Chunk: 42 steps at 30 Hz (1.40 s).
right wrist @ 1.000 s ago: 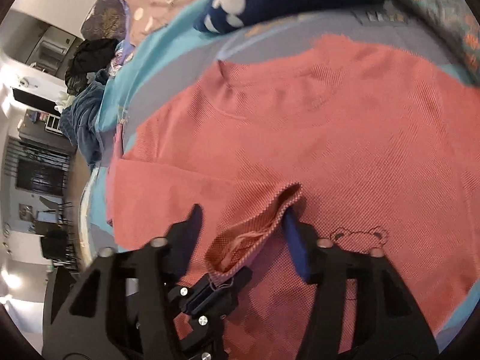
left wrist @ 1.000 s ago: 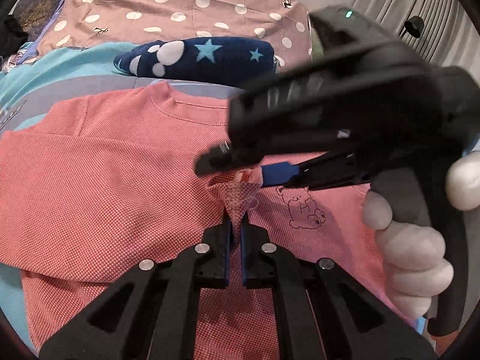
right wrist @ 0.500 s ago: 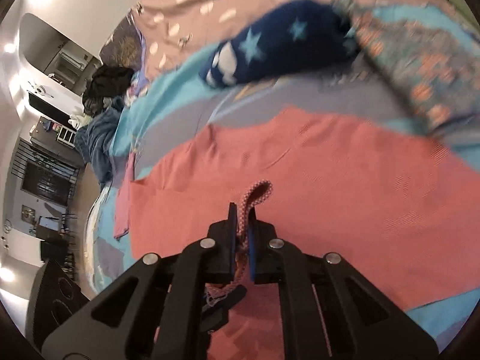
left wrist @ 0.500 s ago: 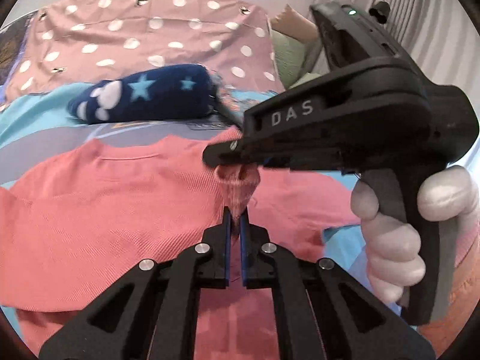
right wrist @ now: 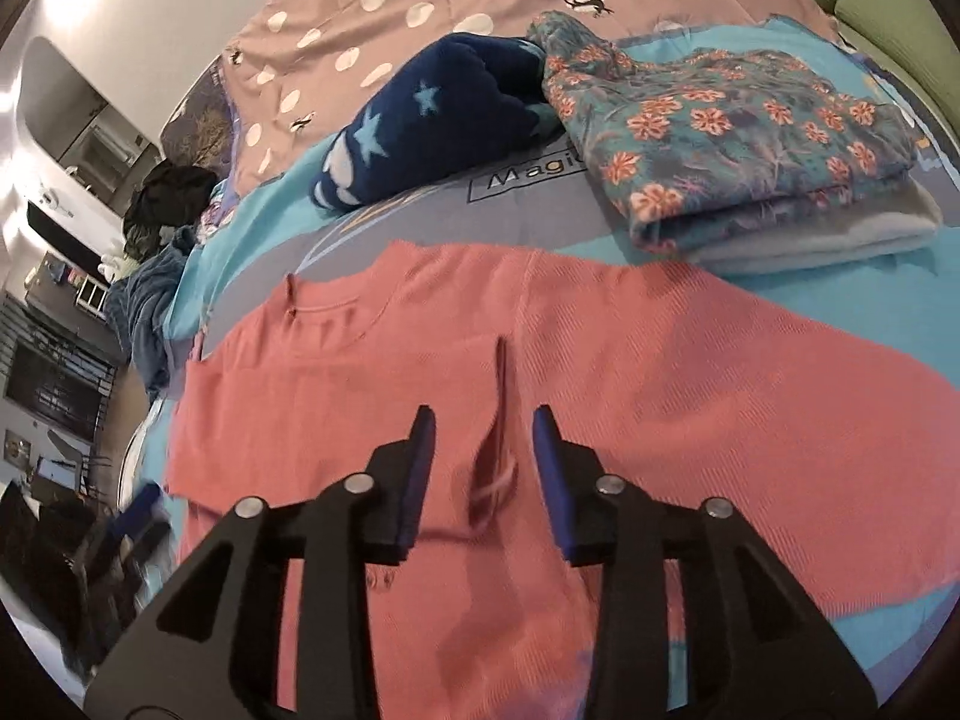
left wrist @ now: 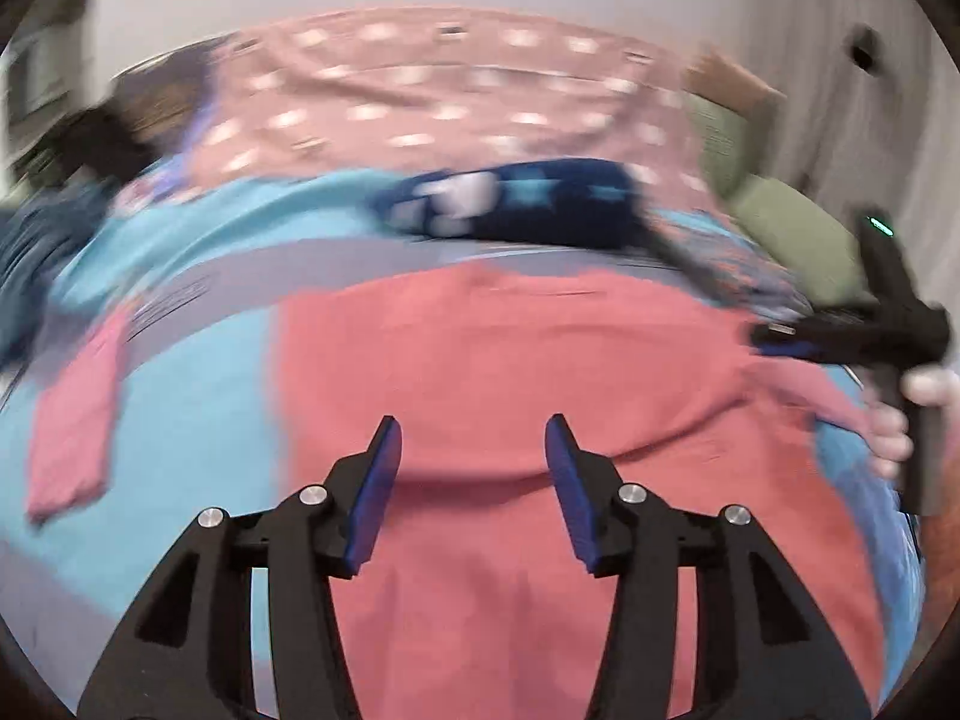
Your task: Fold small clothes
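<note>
Nearest the right wrist camera, the right gripper point(right wrist: 483, 468) stands spread, its blue pads on either side of a raised ridge of cloth that neither pad visibly touches. That ridge belongs to the coral-pink knit top point(right wrist: 600, 372), which lies on the blue printed bedsheet point(right wrist: 888, 312) with its neckline away from the camera. The left gripper point(left wrist: 474, 480) is likewise spread and holds nothing, hanging over the lower middle of the same top; the left view is blurred, so fine detail there cannot be told.

The risk lies in that loose ridge. With nothing pinching it, it may slump either way and leave a crooked crease, and a hurried re-grasp could catch two layers and drag the whole top askew on the slippery-looking sheet. At the left view's edge, a sleeve point(left wrist: 72, 432) lies flung out over the sheet, which could be forgotten or bunch under a later fold.

Further off, a folded floral garment point(right wrist: 750, 138) sits just beyond the top's far sleeve, and a navy star-print fleece point(right wrist: 432, 120) lies beside it; a wide sweep of the pink cloth could nudge either.
</note>
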Available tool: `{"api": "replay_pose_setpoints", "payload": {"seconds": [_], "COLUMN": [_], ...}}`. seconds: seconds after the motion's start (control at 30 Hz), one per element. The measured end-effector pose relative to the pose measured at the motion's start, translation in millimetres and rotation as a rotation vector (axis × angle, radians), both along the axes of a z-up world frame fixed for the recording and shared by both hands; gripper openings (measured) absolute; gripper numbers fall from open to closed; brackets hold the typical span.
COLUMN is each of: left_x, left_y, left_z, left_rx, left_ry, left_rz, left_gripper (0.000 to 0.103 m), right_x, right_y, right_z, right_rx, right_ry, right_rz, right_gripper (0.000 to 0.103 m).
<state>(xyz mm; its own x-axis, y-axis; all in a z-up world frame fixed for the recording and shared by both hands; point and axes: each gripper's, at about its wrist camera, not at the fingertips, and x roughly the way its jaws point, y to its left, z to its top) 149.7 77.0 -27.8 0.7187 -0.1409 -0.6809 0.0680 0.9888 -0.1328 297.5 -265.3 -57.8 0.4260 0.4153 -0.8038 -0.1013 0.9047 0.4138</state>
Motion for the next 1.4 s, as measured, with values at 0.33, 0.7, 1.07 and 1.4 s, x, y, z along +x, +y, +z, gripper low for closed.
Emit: {"api": "replay_pose_setpoints", "payload": {"seconds": [0.33,0.7,1.07,1.4], "left_x": [12.0,30.5,19.4,18.0], "left_y": [46.0,79.1,82.5,96.4], "left_z": [-44.1,-62.5,-63.5,-71.1], "left_rx": [0.084,0.036,-0.052,-0.310], "left_ry": [0.152,0.143,0.108,0.093], "left_rz": [0.065,0.270,0.239,0.152], "left_gripper": [0.051,0.061,0.060,0.023], "right_x": [-13.8,-13.1,-2.1,60.6], "right_y": [39.1,38.1,133.5,351.0], "right_z": [-14.5,-23.7,50.7,17.1], "right_rx": [-0.082,-0.230,-0.372,-0.335], "right_ry": [0.047,0.058,-0.164,-0.096], "right_rz": [0.037,-0.025,0.108,0.560], "right_gripper": [0.050,0.019,0.046,0.048]}}
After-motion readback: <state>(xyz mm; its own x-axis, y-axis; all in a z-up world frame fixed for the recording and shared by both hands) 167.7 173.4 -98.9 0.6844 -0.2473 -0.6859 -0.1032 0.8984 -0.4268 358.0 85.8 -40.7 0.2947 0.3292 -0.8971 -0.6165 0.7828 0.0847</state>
